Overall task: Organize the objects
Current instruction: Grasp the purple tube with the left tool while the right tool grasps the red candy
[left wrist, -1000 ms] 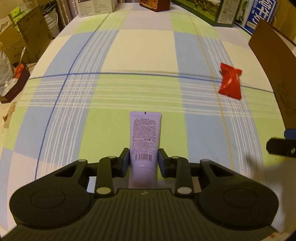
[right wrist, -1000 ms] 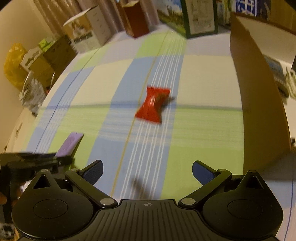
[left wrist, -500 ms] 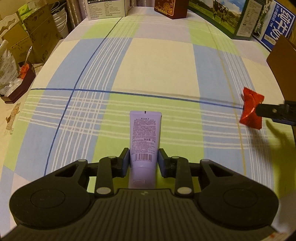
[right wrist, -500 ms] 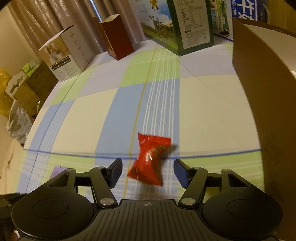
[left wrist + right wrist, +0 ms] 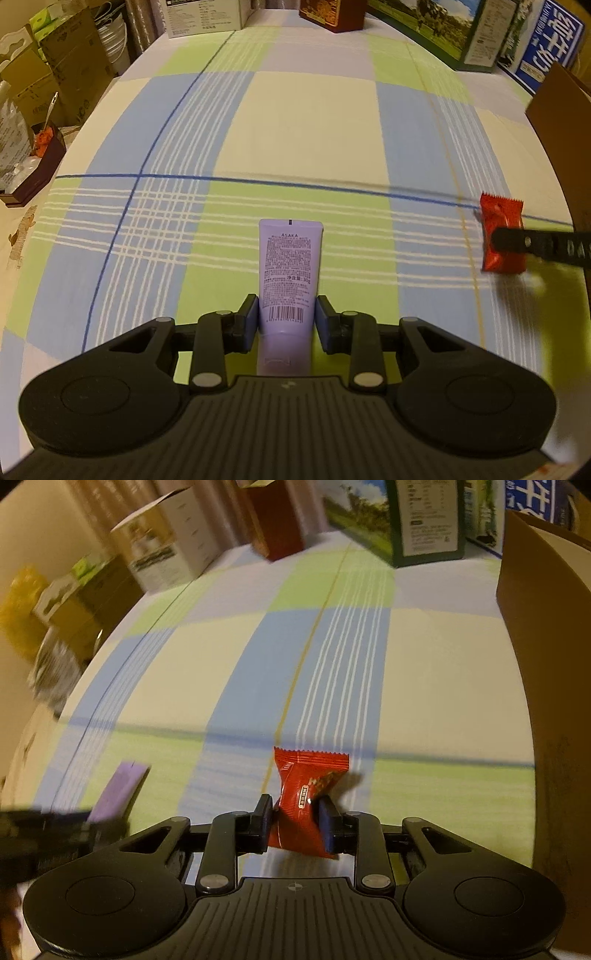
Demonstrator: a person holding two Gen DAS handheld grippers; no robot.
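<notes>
already pinched: right gripper (image 5: 294, 821) just closed on red candy (image 5: 306, 797), left gripper (image 5: 286, 320) on purple tube (image 5: 289, 271); best lifted straight, gently.

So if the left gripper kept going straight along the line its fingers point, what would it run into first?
Probably only the checked tablecloth. The left gripper is shut on the purple tube, whose far end would likely touch first; depth is unclear.

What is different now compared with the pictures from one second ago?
The right gripper came to the red candy packet, and its jaws have just been closing; they now pinch it. The left gripper holds the purple tube as before.
</notes>
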